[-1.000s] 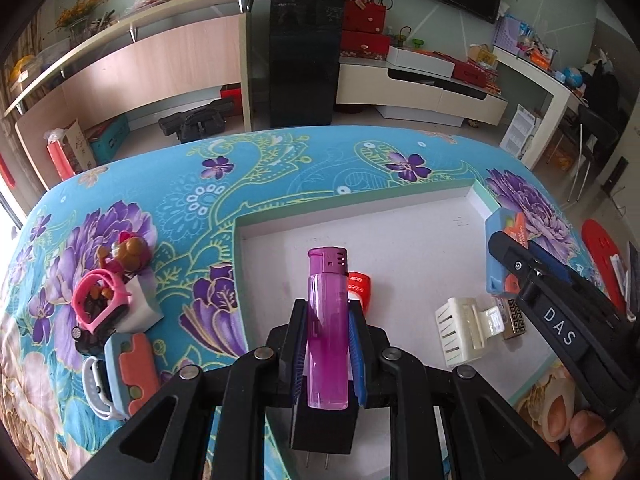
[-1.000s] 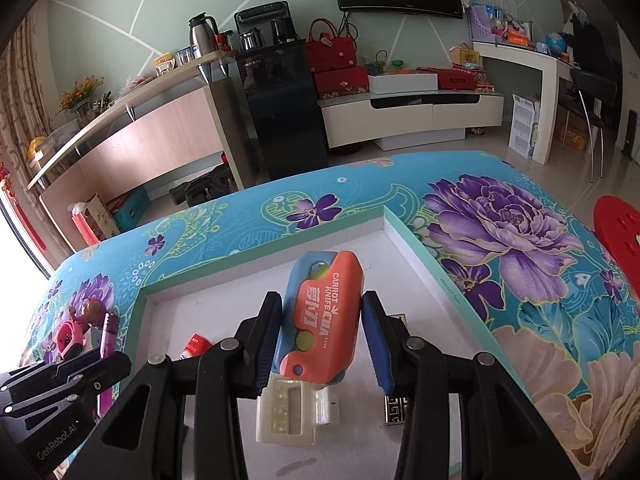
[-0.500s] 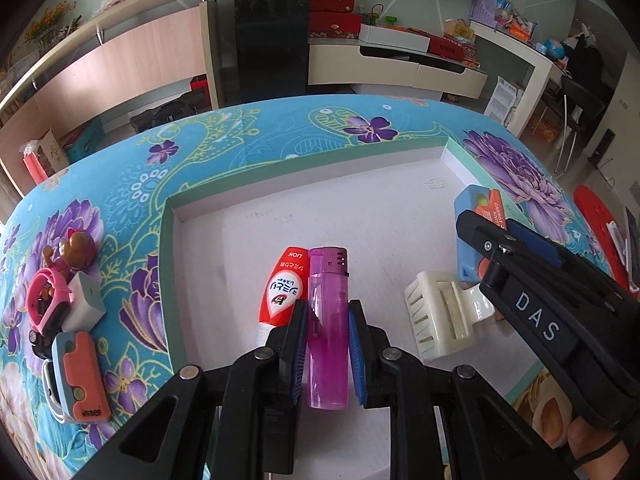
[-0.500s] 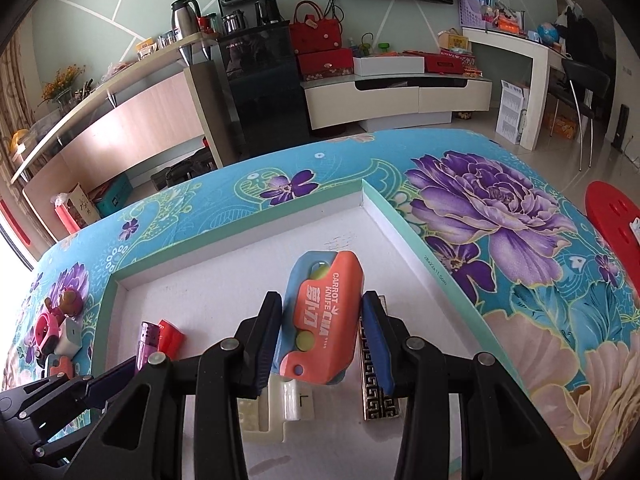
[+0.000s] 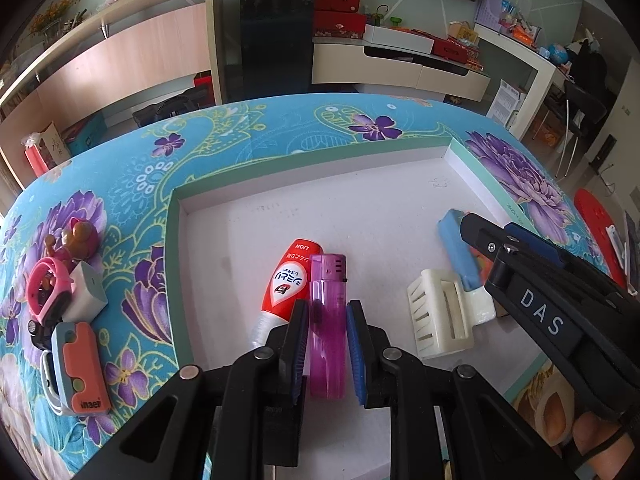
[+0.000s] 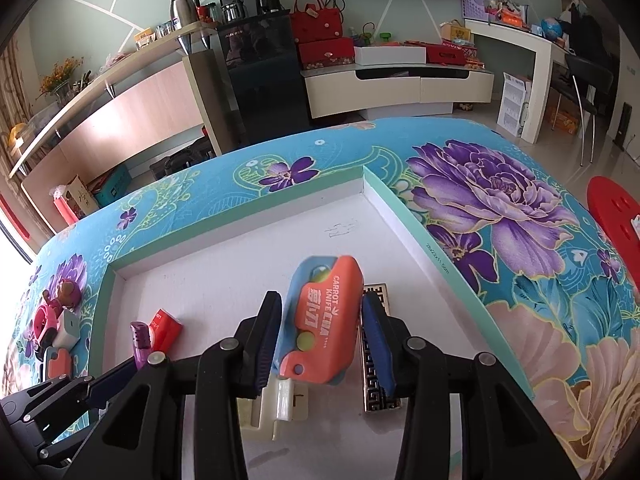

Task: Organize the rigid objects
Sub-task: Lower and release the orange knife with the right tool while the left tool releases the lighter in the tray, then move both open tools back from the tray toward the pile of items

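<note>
we hold the lighter [image 5: 326,316] in our left fingers [image 5: 327,344], low in the tray [image 5: 312,152], with the red tube [image 5: 287,280] touching it on the left. our right fingers [image 6: 320,344] look to have slackened around the carrot knife [image 6: 324,324], which sits tilted between them above the white clip [image 6: 280,404], a patterned bar [image 6: 374,360] just right. to finish well, we should settle the lighter flat and parallel to the tube before opening, then let the knife down into the bare floor ahead of the fingers, not onto the clip.
</note>
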The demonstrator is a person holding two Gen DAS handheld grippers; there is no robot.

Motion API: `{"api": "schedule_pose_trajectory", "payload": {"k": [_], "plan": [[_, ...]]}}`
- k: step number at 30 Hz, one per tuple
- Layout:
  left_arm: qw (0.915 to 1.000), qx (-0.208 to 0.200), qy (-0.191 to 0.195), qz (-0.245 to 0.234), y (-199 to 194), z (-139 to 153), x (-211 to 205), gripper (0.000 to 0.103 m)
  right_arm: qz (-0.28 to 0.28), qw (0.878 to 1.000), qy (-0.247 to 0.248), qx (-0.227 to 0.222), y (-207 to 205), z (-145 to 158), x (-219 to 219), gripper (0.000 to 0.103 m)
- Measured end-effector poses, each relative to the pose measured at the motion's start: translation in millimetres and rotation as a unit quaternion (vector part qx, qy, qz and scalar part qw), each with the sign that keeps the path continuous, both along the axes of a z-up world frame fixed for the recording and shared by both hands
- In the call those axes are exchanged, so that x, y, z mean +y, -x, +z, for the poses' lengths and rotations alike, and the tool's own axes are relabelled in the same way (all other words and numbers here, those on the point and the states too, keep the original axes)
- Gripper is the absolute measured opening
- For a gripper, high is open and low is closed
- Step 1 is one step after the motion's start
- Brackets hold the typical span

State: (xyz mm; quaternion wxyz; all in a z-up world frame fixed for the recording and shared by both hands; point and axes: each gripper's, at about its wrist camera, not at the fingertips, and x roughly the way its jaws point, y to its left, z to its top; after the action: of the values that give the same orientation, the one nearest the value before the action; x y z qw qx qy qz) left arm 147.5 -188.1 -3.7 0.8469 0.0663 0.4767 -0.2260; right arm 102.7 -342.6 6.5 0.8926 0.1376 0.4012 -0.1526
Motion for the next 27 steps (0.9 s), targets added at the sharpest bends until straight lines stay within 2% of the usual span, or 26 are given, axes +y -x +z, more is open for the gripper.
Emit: {"api": "schedule_pose_trajectory", "payload": {"k": [8, 13, 16, 19, 23, 27], "plan": [[0.9998, -0.011, 0.012, 0.015, 1, 15, 16, 0.022, 0.009, 1.000, 0.014, -0.010, 2, 10, 8, 0.044], [0.9980, -0.025, 0.012, 0.057, -3, 25, 44, 0.024, 0.020, 0.999, 0.001, -0.025, 1, 16, 15, 0.044], [0.9948, -0.032, 0.009, 0.096, -7, 29, 70, 0.035, 0.038, 0.999, 0.006, -0.022, -4, 16, 28, 0.043], [0.9897, -0.036, 0.001, 0.138, -10, 30, 96, 0.039, 0.061, 0.998, 0.005, -0.024, -9, 16, 44, 0.043], [0.9811, -0.039, -0.008, 0.189, -12, 31, 131, 0.056, 0.089, 0.996, 0.006, -0.027, -14, 18, 67, 0.043], [0.9731, -0.045, -0.014, 0.225, -11, 32, 156, 0.061, 0.118, 0.993, 0.011, -0.026, -18, 18, 91, 0.043]]}}
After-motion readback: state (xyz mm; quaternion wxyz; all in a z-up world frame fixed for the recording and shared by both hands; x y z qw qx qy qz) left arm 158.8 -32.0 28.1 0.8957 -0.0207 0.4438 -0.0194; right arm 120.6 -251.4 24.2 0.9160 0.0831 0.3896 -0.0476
